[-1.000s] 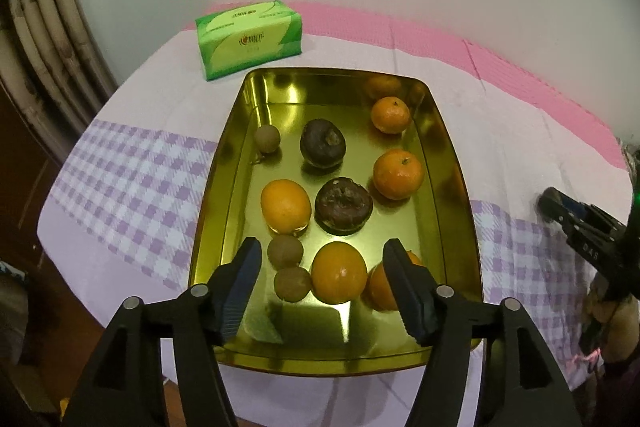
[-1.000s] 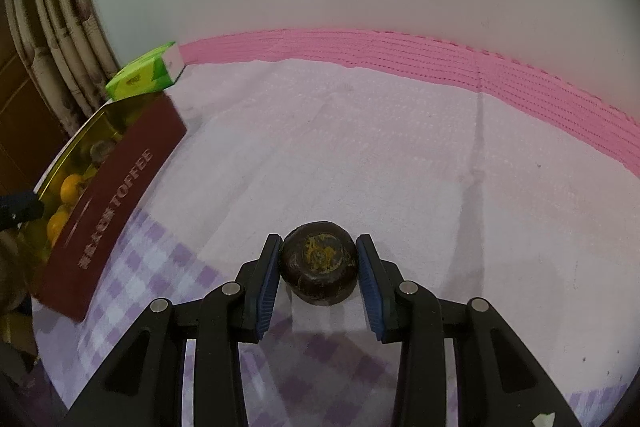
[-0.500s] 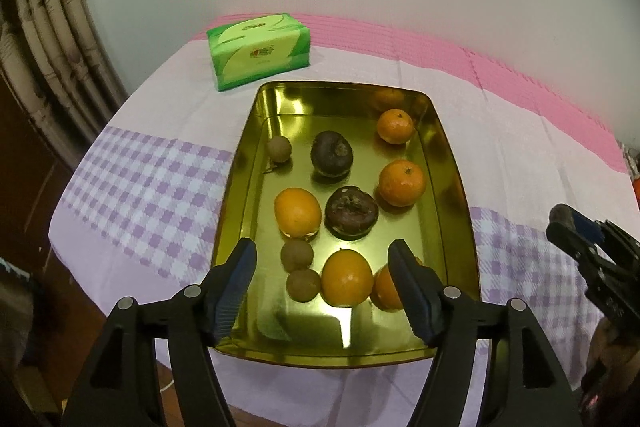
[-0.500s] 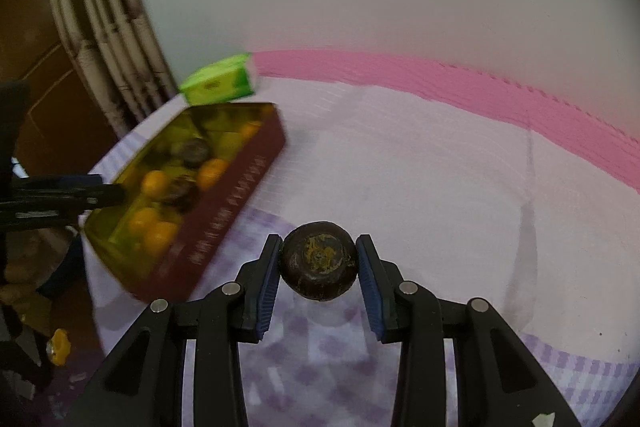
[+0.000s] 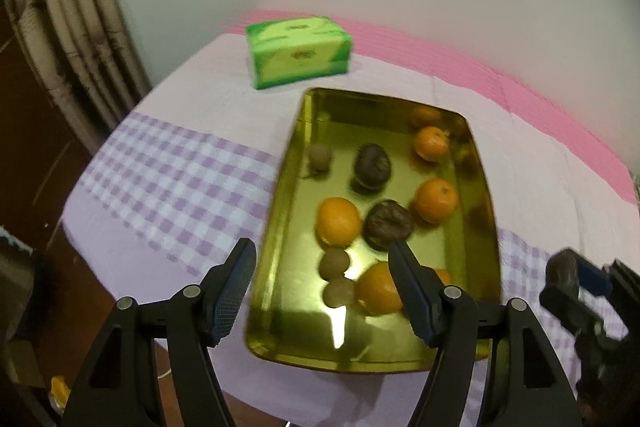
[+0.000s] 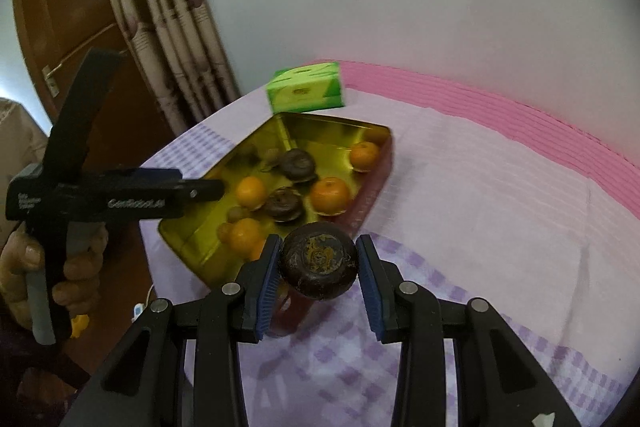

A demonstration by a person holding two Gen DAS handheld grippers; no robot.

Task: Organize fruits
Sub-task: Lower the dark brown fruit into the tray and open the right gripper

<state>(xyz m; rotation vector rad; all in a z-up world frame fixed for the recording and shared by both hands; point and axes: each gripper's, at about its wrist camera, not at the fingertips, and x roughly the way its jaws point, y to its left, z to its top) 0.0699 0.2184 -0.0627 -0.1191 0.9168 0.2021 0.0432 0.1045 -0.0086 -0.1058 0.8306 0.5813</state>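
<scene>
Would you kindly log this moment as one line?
right gripper: shut on mangosteen | left gripper: open | gold tray: fruit inside

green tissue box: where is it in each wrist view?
Left wrist: green tissue box sits upper centre-left, just beyond the gold tray's far edge.
Right wrist: the box sits centre-left, again beyond the tray's far edge.
Shared landmark: the pink cloth band by the wall.

The black left gripper (image 5: 320, 287) is sitting low in the frame, jaws spread wide and empty. The black right gripper (image 6: 318, 267) is clamping a dark round fruit (image 6: 318, 265) at lower centre.
</scene>
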